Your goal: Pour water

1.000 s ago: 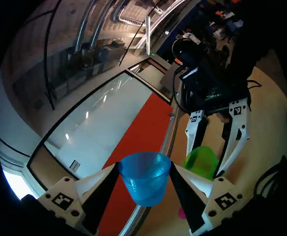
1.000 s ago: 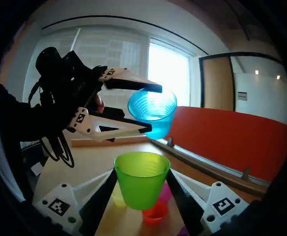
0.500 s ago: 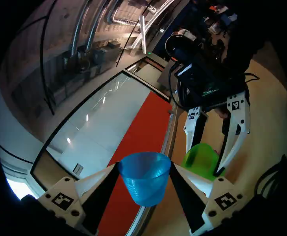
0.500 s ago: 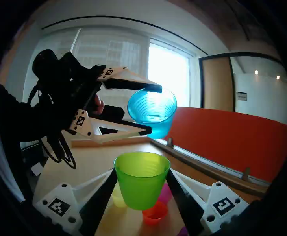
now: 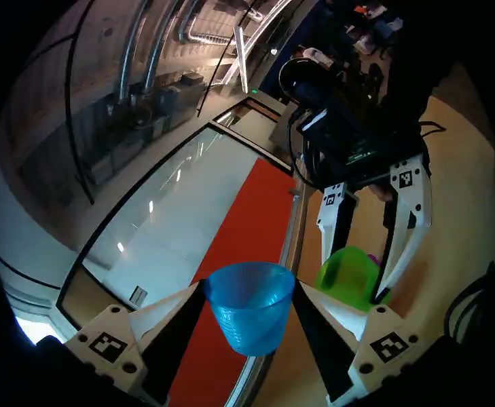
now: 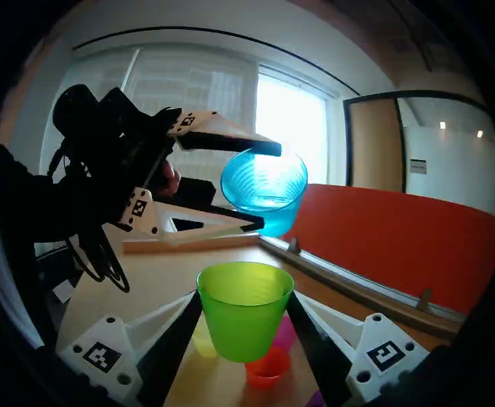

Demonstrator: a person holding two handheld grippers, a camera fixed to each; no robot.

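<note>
The left claw [image 5: 249, 293] has the blue cup [image 5: 250, 319] clamped between its two fingers, one pressed against each side just under the rim, so the claw stands only as wide as the cup. Ahead of it and to its right, the right claw holds the green cup [image 5: 345, 277] in the same way, the fingers reaching in from above.

In the right gripper view, the right claw [image 6: 245, 298] pinches the green cup [image 6: 245, 319] at both sides below the rim. The cup stands upright, mouth up, centred between the fingers. Ahead of this claw and above it, slightly to its right, the left claw [image 6: 269, 184] carries the blue cup [image 6: 264, 193] tipped over, its mouth turned toward the right claw and down toward the green cup. The two cups are near but apart. Whether water is in either cup cannot be told. A hand [image 6: 170, 180] grasps the left claw behind its fingers.

Under the right claw, on the table [image 6: 159, 285], stand three small cups: an orange cup [image 6: 267, 367] below the green one, a yellow cup [image 6: 206, 339] to its left and a pink cup [image 6: 285, 332] to its right. A red panel [image 6: 410, 251] runs along the table's far edge, to the right claw's right.
</note>
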